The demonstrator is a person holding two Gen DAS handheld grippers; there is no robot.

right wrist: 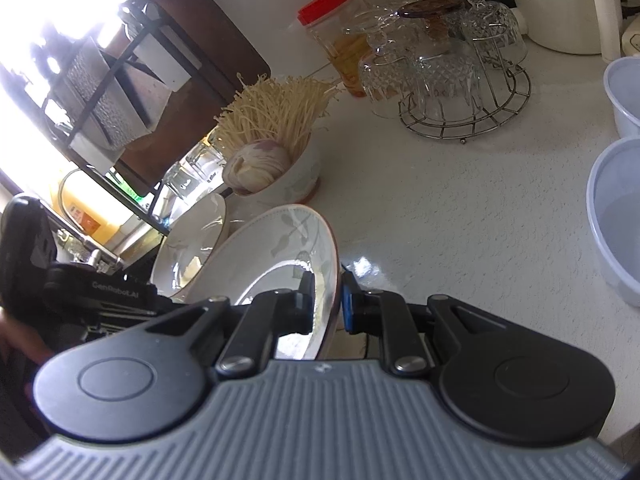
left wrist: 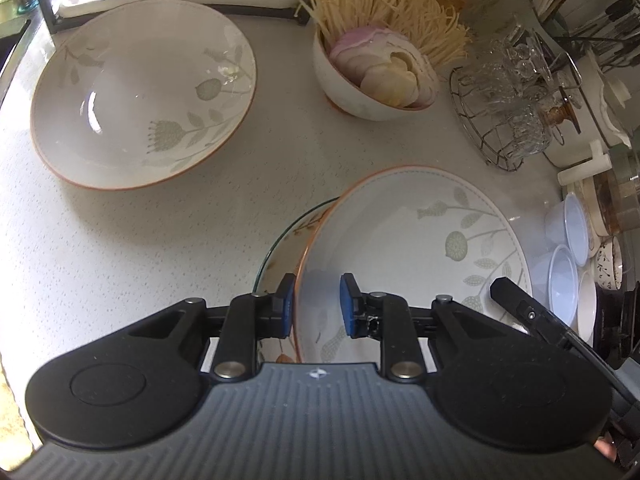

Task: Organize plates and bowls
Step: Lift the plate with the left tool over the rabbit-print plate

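Nearest to us, our left gripper (left wrist: 316, 304) straddles the rim of a leaf-print plate (left wrist: 420, 248): one blue pad sits outside the rim, the other inside over the plate's well. There's a visible gap on the inner side, so the pads don't look clamped on it. Our right gripper (right wrist: 326, 300) is pinching the same plate (right wrist: 280, 256) on its opposite edge, pads tight on the rim, and from that side the plate looks tilted up off the counter (right wrist: 460, 220).

Tucked under the plate's left edge is a glass plate (left wrist: 280, 248) with a greenish rim. We can't tell if the two touch.

A bit further out on the left sits a big bowl (left wrist: 144, 92) with the same leaf pattern, flat on the counter (left wrist: 160, 240) and apart from the held plate. Off to the right there's a cluster of pale plastic bowls (left wrist: 568, 252).

Further back, a small bowl (left wrist: 360, 84) is stuffed with enoki mushrooms and sliced onion. Next to it stands a wire rack (left wrist: 500, 120) with upside-down cut glasses, and behind that in the right wrist view a red-lidded jar (right wrist: 336, 32). A dark dish rack (left wrist: 180, 0) sits at the far left.
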